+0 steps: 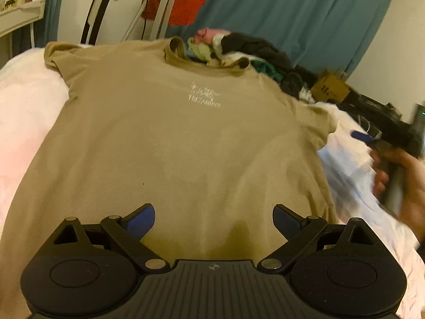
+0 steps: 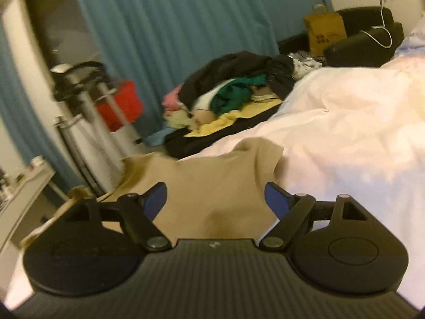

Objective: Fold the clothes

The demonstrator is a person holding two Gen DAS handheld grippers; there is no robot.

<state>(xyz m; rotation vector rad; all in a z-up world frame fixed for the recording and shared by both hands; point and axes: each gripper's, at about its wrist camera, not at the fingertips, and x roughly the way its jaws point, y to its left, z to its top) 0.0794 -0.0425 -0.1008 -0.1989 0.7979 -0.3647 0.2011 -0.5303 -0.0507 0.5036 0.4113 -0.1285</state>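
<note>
Left gripper (image 1: pixel 213 222): jaws spread wide, blue pads clear of the fabric, nothing held; it hovers over the near hem area of the tan T-shirt (image 1: pixel 172 138).

Right gripper (image 2: pixel 215 200): jaws wide apart, nothing between the pads; it sits above the shirt's right sleeve. A hand (image 1: pixel 401 183) grips its handle at the right edge of the left wrist view.

Count: one T-shirt, spread flat on the white duvet (image 2: pixel 345 133), collar at the far end, two sleeves out.

Surroundings: one clothes pile (image 2: pixel 236 90) beyond the collar, one brown paper bag (image 2: pixel 325 33), teal curtain (image 2: pixel 172 26), red basket (image 1: pixel 186 9).
</note>
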